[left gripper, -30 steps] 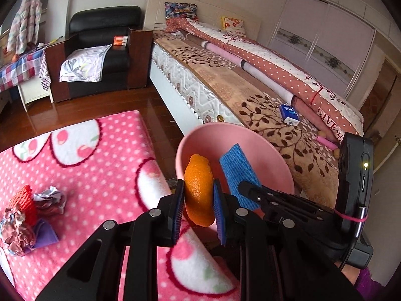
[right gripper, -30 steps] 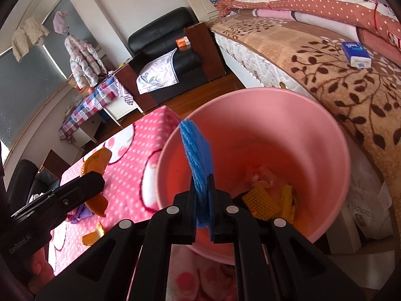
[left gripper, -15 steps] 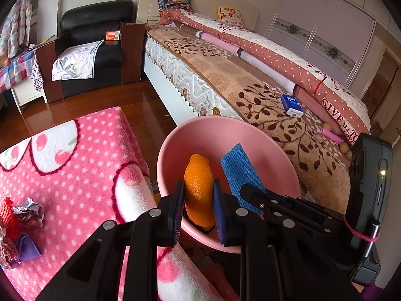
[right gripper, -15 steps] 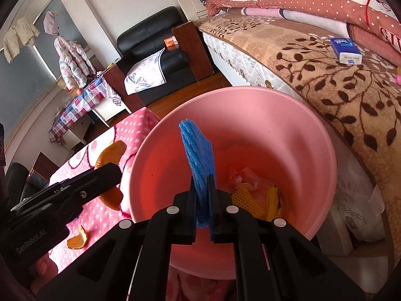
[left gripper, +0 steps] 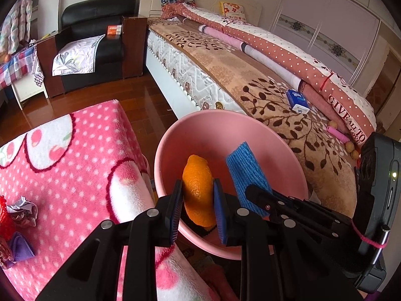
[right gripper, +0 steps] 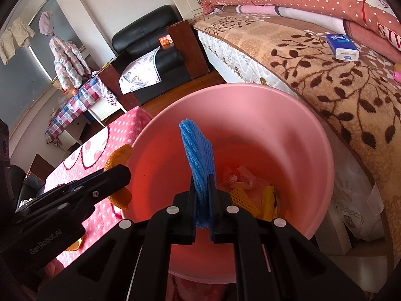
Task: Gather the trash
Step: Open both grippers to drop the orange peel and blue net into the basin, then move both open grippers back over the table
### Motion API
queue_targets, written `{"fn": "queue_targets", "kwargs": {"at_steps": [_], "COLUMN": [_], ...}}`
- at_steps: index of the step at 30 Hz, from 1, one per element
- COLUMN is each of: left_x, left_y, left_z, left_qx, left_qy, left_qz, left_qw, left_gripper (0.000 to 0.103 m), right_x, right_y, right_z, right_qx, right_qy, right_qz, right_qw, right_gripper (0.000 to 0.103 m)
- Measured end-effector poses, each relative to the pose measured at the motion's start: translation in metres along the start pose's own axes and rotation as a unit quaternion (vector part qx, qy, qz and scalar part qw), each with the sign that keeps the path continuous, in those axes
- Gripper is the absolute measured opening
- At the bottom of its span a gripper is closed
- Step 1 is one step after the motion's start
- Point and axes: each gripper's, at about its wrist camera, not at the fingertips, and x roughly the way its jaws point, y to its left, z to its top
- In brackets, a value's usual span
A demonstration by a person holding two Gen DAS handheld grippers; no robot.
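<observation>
Now left fingers (left gripper: 197, 202) spreading around upright orange peel (left gripper: 198, 193); right fingers (right gripper: 202, 198) pinch upright blue cloth (right gripper: 199, 155).

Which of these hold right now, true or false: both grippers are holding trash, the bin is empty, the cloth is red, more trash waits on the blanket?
1. Both grippers hold trash. True: the left gripper holds orange peel, the right gripper the cloth.
2. The bin is empty. False: scraps lie at its bottom.
3. The cloth is red. False: blue.
4. More trash waits on the blanket. True: crumpled paper at its left.
</observation>
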Motion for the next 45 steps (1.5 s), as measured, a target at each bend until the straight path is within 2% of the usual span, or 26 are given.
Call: {"fn": "queue_targets", "kwargs": {"at_steps": [4, 7, 9, 14, 24, 28, 45], "left_x": [0.000, -0.004, -0.006, -0.012, -0.031, -0.041, -0.089], "left_y": [0.000, 0.000, -0.001, 0.000, 0.004, 0.009, 0.051], "left_z": [0.000, 0.000, 0.000, 0.000, -0.002, -0.007, -0.035], "left_qx": [-0.001, 0.001, 0.004, 0.003, -0.005, -0.009, -0.051], "left_qy": [-0.003, -0.006, -0.008, -0.013, -0.026, -0.031, -0.048], "left_qz": [-0.001, -0.002, -0.004, -0.012, -0.011, -0.004, 0.031], "left_qw": [1.0000, 1.0000, 1.0000, 0.9998, 0.9996, 0.9995, 0.9971], "left_gripper": [0.027, 0.035, 0.040, 0.046, 0.046, 0.050, 0.050], "right_x": [0.002, 0.001, -0.001, -0.003, -0.014, -0.019, -0.033], "right_y": [-0.003, -0.004, -0.004, -0.004, 0.003, 0.008, 0.045], "right_z": [0.000, 0.000, 0.000, -0.001, -0.002, -0.004, -0.021], "right_qx": [0.008, 0.012, 0.012, 0.011, 0.005, -0.001, -0.037], "right_qy": [0.004, 0.001, -0.003, -0.006, -0.015, -0.020, -0.020], "right_qz": [-0.004, -0.003, -0.004, -0.005, -0.005, 0.000, 0.038], "right_qw": [1.000, 1.000, 1.000, 1.000, 1.000, 1.000, 0.998], "right_gripper": [0.010, 0.026, 0.031, 0.032, 0.032, 0.032, 0.032]}}
